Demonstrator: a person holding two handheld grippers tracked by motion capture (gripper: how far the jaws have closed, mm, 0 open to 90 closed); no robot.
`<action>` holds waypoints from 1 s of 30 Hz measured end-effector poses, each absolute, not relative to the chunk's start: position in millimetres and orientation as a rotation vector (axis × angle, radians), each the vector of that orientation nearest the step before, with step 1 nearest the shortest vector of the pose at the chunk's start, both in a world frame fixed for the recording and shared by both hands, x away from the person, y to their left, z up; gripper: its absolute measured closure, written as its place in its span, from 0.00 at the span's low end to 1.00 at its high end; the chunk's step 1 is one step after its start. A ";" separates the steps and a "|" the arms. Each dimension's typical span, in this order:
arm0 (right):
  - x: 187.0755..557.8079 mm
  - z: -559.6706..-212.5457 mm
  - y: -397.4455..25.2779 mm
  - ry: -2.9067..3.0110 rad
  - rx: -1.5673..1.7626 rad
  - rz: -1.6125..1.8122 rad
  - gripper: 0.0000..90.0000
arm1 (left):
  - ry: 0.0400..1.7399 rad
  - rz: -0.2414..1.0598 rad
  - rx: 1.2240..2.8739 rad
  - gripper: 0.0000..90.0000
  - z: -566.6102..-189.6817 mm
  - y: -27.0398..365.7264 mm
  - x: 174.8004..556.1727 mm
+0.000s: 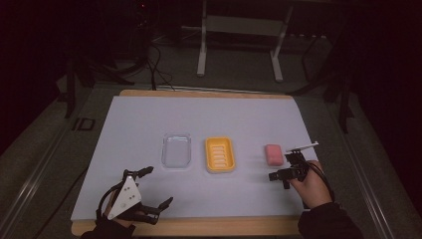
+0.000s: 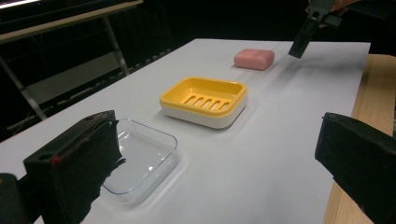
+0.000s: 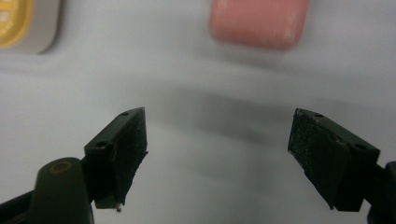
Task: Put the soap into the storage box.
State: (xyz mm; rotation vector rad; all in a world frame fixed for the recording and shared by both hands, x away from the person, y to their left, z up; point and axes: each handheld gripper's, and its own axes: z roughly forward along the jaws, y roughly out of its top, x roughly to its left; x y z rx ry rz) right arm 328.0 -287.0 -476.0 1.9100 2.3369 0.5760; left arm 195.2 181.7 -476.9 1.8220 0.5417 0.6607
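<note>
your left tongs (image 1: pixel 152 191) rest spread and empty at the near table (image 1: pixel 249 112) edge, likely idle. your right tongs (image 1: pixel 288 166) hang spread just beside the pink soap (image 1: pixel 273 154), probably lining up a grab. soap lies flat just ahead of them, long axis across their gap; yellow dish (image 1: pixel 219 154) and clear lid (image 1: pixel 176 150) sit between both tongs.

Setting reads as a dim lab or recording room: wooden desk (image 1: pixel 199 226) covered by a white sheet (image 1: pixel 209 119), grey carpeted floor (image 1: pixel 45 144), loose black cables (image 1: pixel 157 69) trailing behind it, and white metal frame legs (image 1: pixel 201 50) standing farther back in darkness.
</note>
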 end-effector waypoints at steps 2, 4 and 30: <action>328.7 -476.1 -287.1 2.345 1.930 0.556 0.22 | 0.542 0.661 1.822 0.01 -476.9 181.7 195.2; 330.8 -476.8 -286.1 2.339 2.023 0.462 0.22 | 0.539 0.664 1.823 0.01 -476.9 181.5 195.0; 349.8 -469.2 -280.2 2.398 2.245 0.051 0.27 | 0.534 0.669 1.826 0.01 -477.0 180.4 194.9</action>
